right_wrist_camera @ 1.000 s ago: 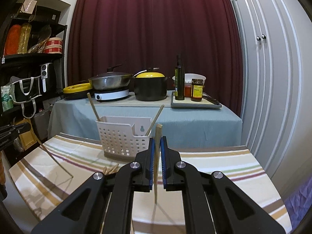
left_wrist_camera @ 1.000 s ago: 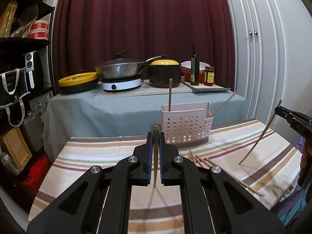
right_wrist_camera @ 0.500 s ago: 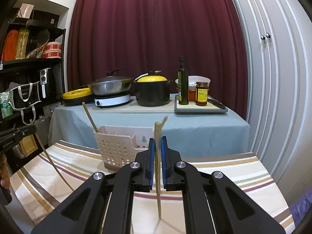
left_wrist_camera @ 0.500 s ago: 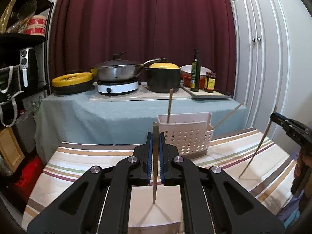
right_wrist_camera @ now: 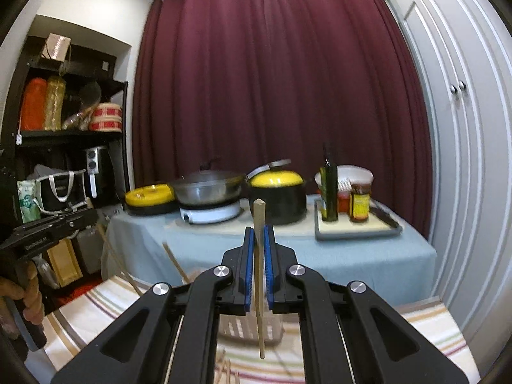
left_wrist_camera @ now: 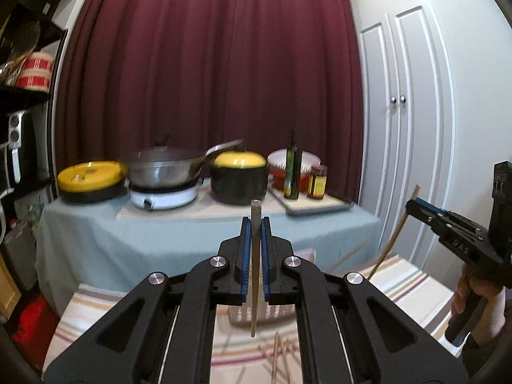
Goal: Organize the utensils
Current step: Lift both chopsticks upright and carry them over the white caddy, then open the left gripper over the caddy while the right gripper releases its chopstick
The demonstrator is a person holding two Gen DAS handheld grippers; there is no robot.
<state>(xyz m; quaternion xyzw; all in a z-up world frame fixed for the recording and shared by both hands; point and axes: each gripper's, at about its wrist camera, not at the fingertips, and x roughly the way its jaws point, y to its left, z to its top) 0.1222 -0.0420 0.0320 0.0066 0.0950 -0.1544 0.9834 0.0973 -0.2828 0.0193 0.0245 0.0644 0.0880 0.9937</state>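
A: What has the left gripper got?

B: One chopstick, pinched upright between the blue pads, jaws closed down to the stick's width. Its tip hangs free above the striped tablecloth.

A: And the right gripper?

B: The same: narrowed onto a paler wooden chopstick, vertical, top poking above the fingers, lower end clear of the cloth.

A: Why hold them upright?

B: My guess is so each can drop point-first into the white slotted utensil basket, which sits just beyond and below both grippers, mostly hidden by them.

A: Anything in the basket yet?

B: Two sticks lean out of it; one is visible left of the right gripper.

A: And the rest?

B: Loose chopsticks lie scattered on the cloth in front of the basket. Behind it stands the blue-covered table with pots and bottles, well apart
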